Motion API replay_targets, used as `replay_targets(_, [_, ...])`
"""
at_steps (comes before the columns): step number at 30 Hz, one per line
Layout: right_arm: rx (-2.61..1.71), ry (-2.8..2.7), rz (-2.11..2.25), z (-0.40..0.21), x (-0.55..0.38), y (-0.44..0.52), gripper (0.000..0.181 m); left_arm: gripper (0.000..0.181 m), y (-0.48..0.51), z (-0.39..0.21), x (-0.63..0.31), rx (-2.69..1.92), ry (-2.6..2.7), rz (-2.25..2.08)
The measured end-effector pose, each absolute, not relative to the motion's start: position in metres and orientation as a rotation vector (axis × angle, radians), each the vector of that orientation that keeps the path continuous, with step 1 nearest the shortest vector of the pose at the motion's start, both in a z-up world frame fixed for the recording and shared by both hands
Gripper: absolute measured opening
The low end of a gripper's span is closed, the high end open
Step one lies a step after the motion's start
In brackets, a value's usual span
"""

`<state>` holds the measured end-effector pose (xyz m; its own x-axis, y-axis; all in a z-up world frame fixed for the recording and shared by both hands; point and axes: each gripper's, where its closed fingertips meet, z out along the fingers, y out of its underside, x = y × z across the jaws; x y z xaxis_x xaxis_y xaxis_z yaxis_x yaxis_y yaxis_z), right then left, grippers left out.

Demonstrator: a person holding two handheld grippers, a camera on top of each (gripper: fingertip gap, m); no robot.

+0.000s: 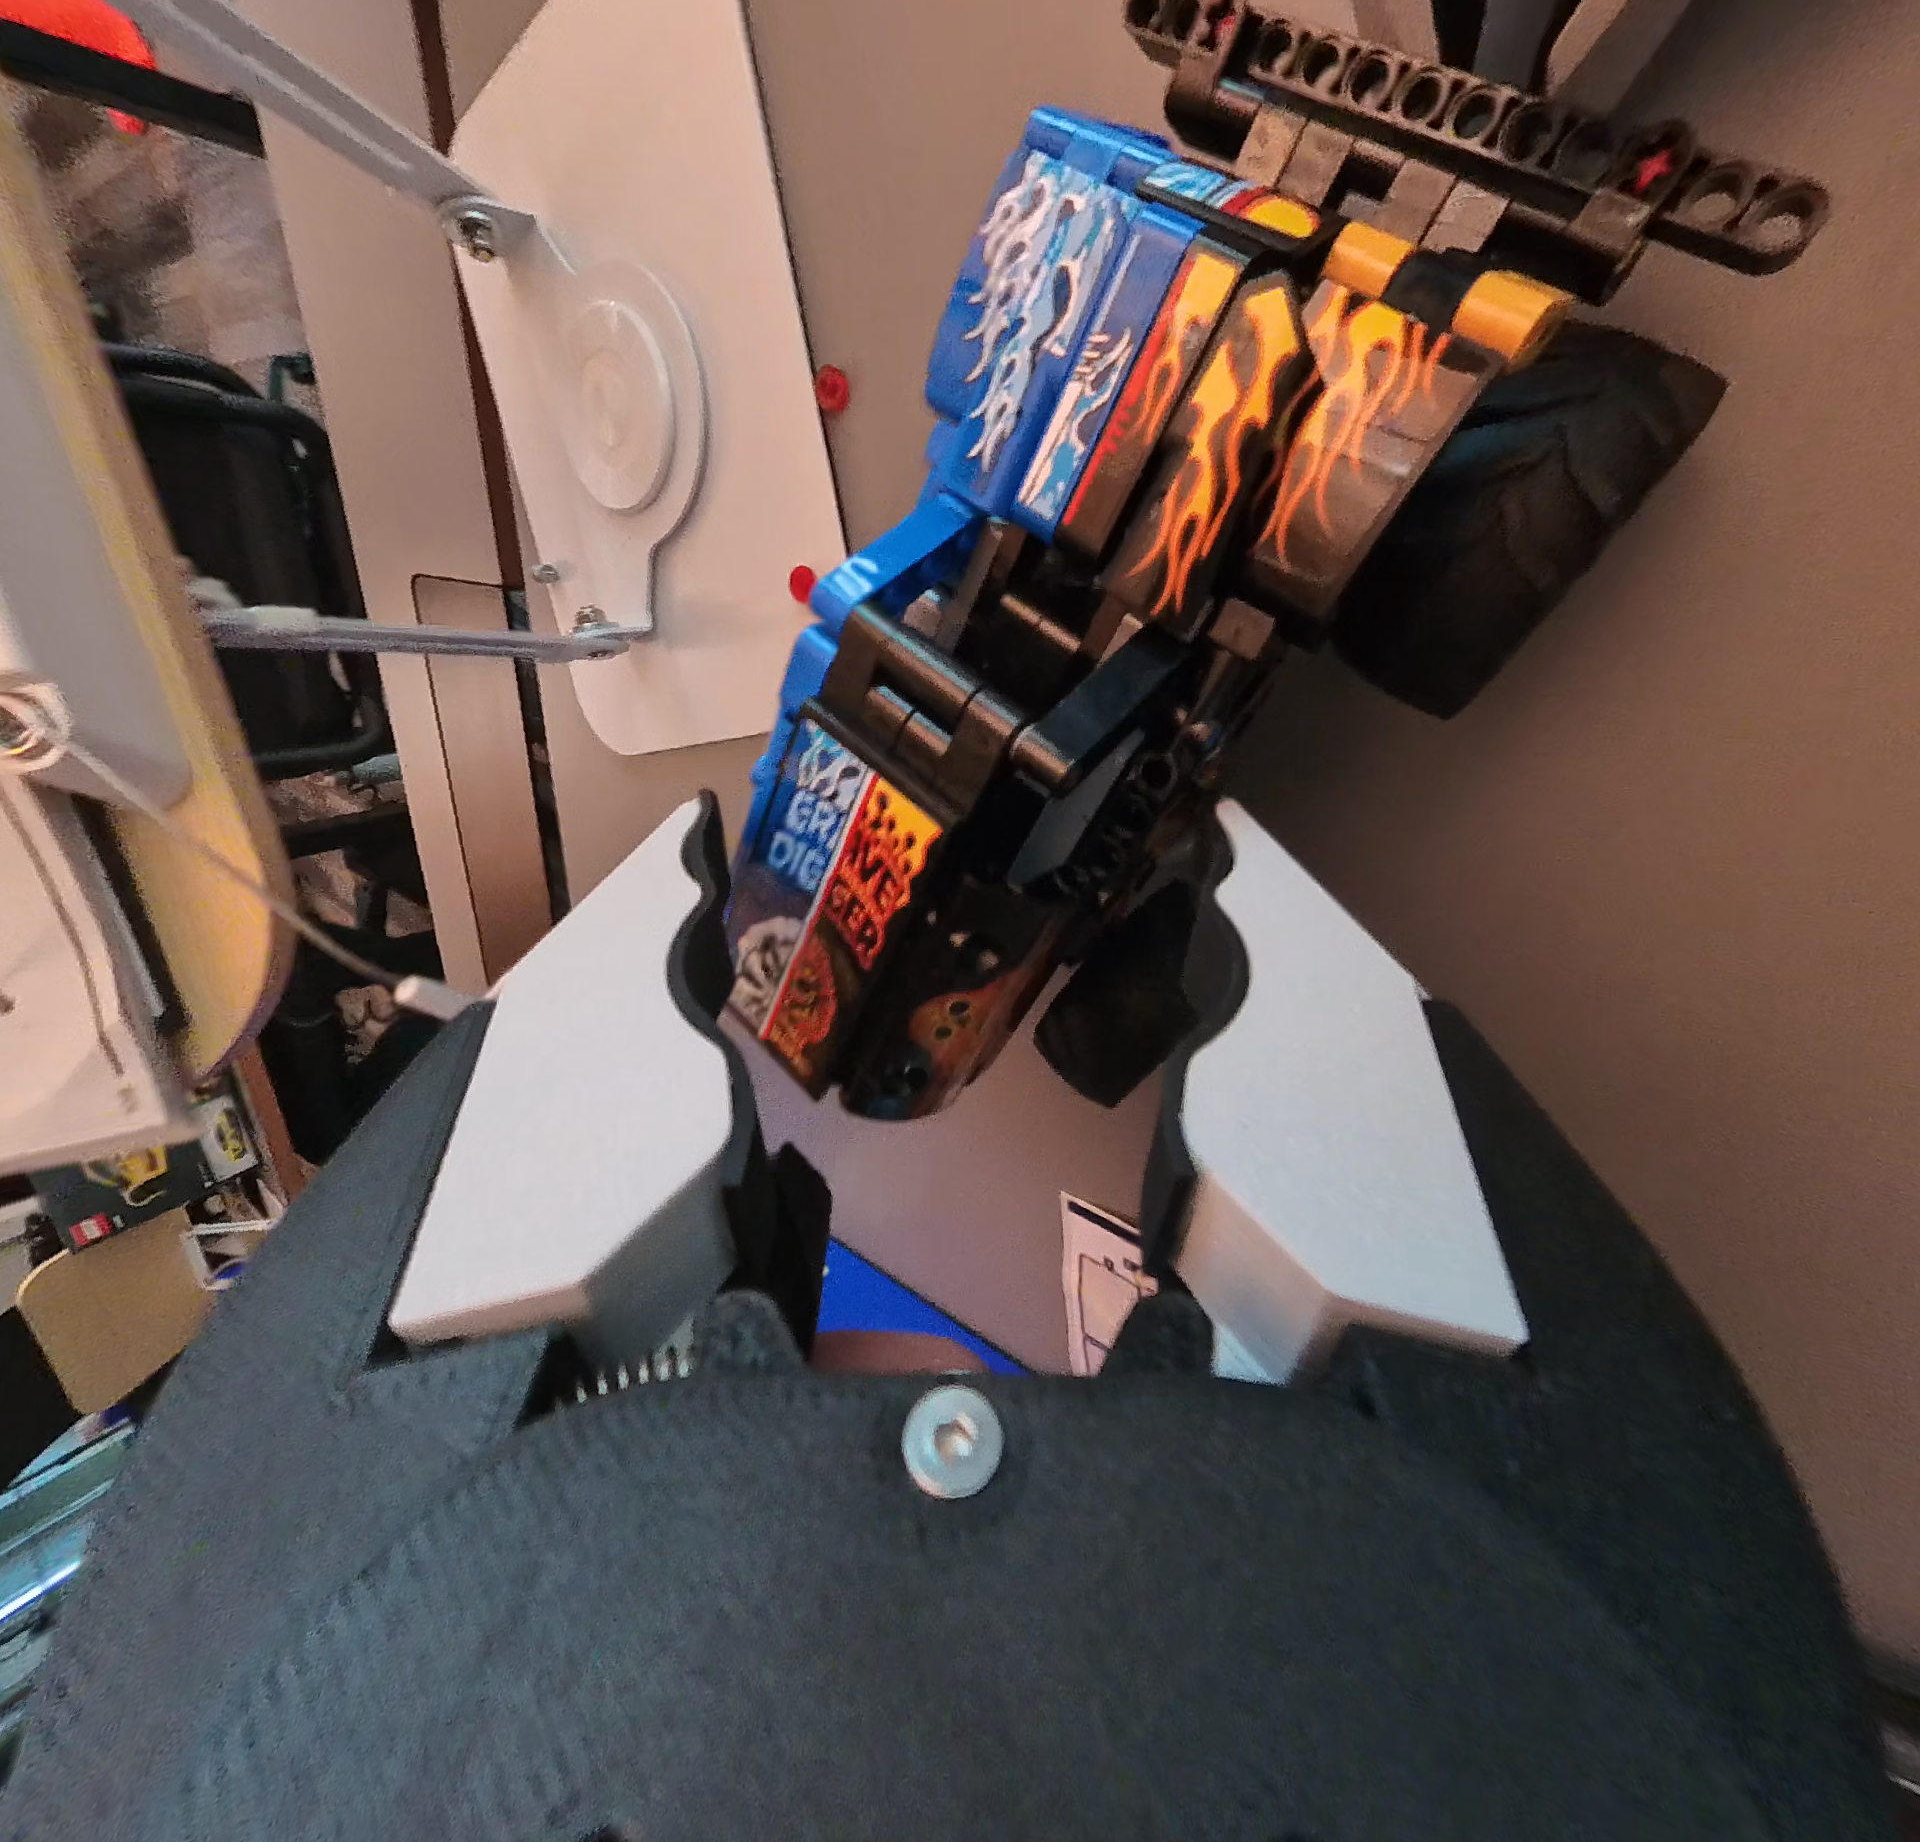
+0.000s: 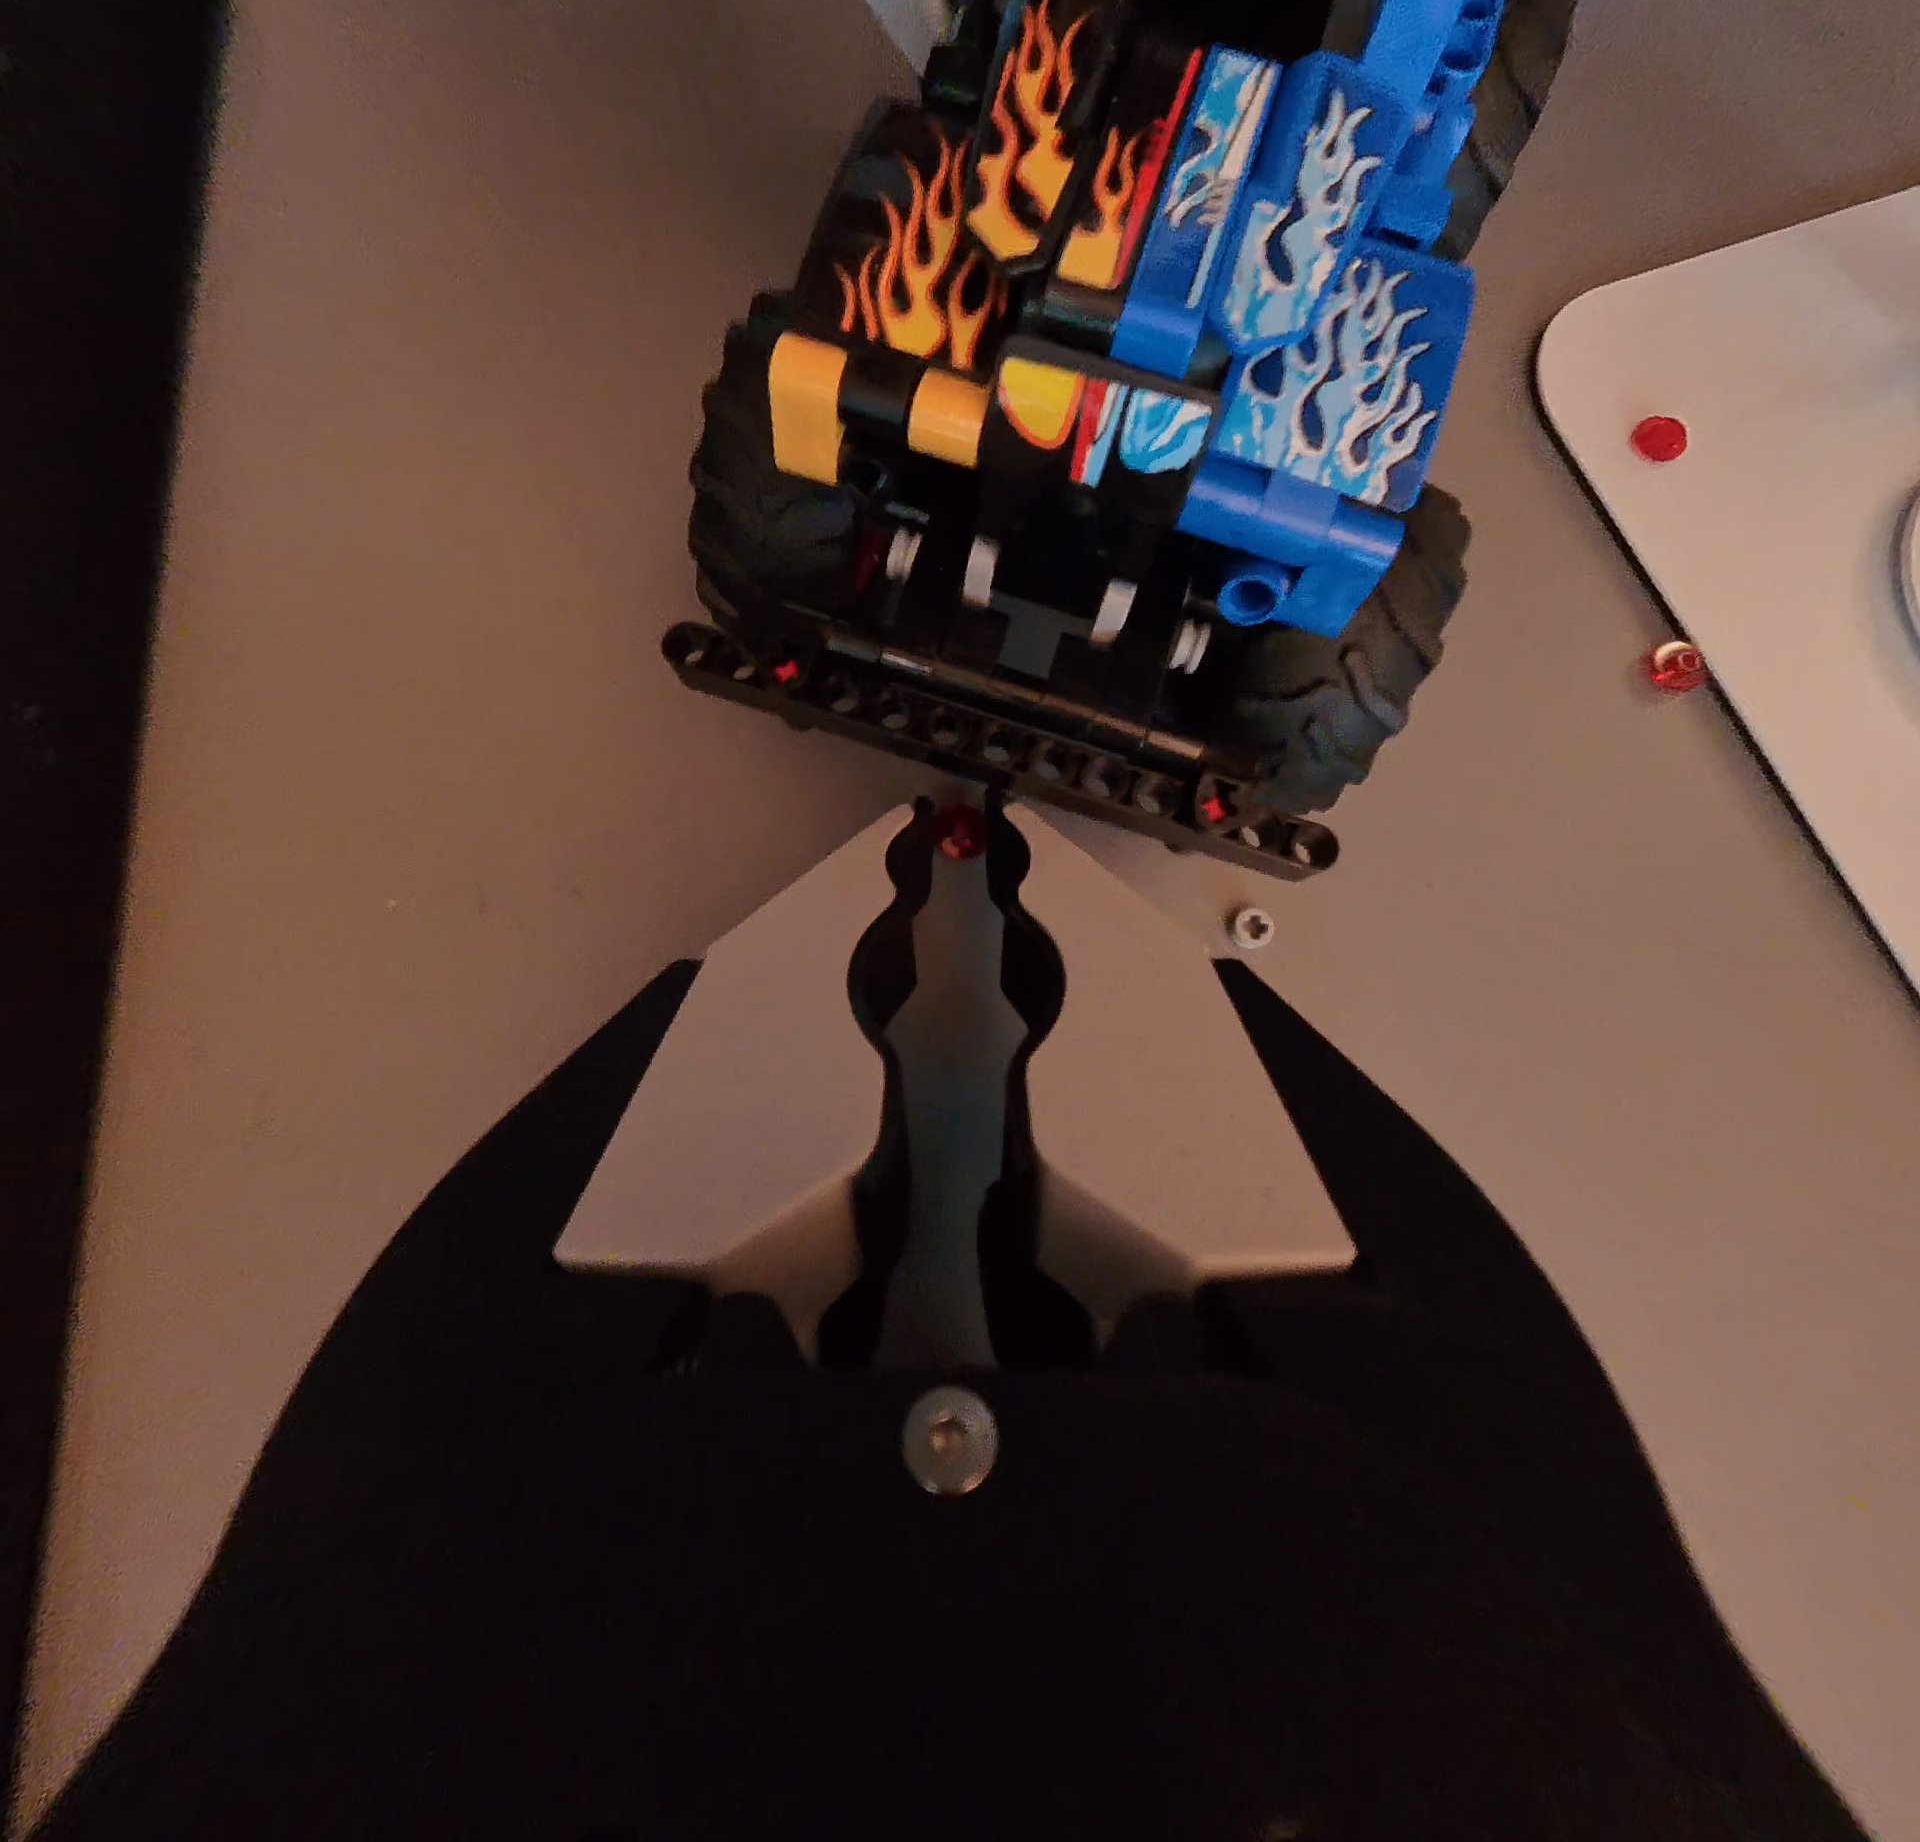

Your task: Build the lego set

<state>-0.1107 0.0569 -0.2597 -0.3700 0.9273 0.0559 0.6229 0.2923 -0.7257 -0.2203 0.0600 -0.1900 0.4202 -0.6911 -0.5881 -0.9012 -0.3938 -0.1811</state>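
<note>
Left wrist view: one lego truck (image 1: pixel 1122 566), half blue with pale flames, half black with orange flames, clamped at its rear end between the fingers of my left gripper (image 1: pixel 961 971), nose pointing away from me. Item: black holed beam (image 1: pixel 1475 119) across the far front of the truck. Item: black tyre (image 1: pixel 1517 525) to the right of the body, beyond my right finger. Right wrist view: same truck (image 2: pixel 1081 338) straight ahead of my right gripper (image 2: pixel 956 836), front end toward me, beam (image 2: pixel 997 743) nearest my fingertips. Item: one small red piece (image 2: pixel 957 836) pinched at the very tips of my right gripper, fingers nearly together, just short of the beam. Item: two loose red studs, one (image 2: pixel 1657 438) on a white board (image 2: pixel 1766 504) to my right, one (image 2: pixel 1673 667) at its edge. Item: small grey piece (image 2: pixel 1252 926) on the grey table (image 2: pixel 468 649), just right of my fingertips.
</note>
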Motion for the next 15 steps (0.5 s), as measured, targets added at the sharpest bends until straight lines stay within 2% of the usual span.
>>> replay_targets(2, [-1.419, -2.086, 0.931, -0.255, -0.107, 0.054, 0.007, 0.088, 0.058, -0.179, -0.216, -2.175, 1.299, 0.585])
replay_targets(4, [-1.461, -2.082, 1.002, -0.252, -0.101, 0.053, 0.007, 0.081, 0.055, -0.169, -0.203, -2.123, 1.264, 0.59])
replay_targets(5, [-1.483, -2.087, 1.046, -0.251, -0.096, 0.051, 0.0, 0.077, 0.051, -0.167, -0.192, -2.099, 1.263, 0.577])
replay_targets(8, [-1.538, -2.11, 1.128, -0.249, -0.081, 0.048, 0.0, 0.073, 0.044, -0.164, -0.164, -2.001, 1.311, 0.669])
replay_targets(11, [-1.583, -2.093, 1.168, -0.249, -0.074, 0.05, 0.0, 0.068, 0.036, -0.177, -0.131, -2.02, 1.322, 0.596])
replay_targets(13, [-1.594, -2.119, 1.093, -0.255, -0.069, 0.055, 0.0, 0.068, 0.041, -0.185, -0.138, -2.037, 1.321, 0.702])
replay_targets(14, [-1.59, -2.12, 1.081, -0.254, -0.065, 0.056, 0.0, 0.062, 0.044, -0.187, -0.14, -2.041, 1.299, 0.701])
replay_targets(15, [-1.587, -2.114, 1.064, -0.252, -0.062, 0.06, 0.0, 0.047, 0.041, -0.193, -0.143, -2.108, 1.272, 0.659])
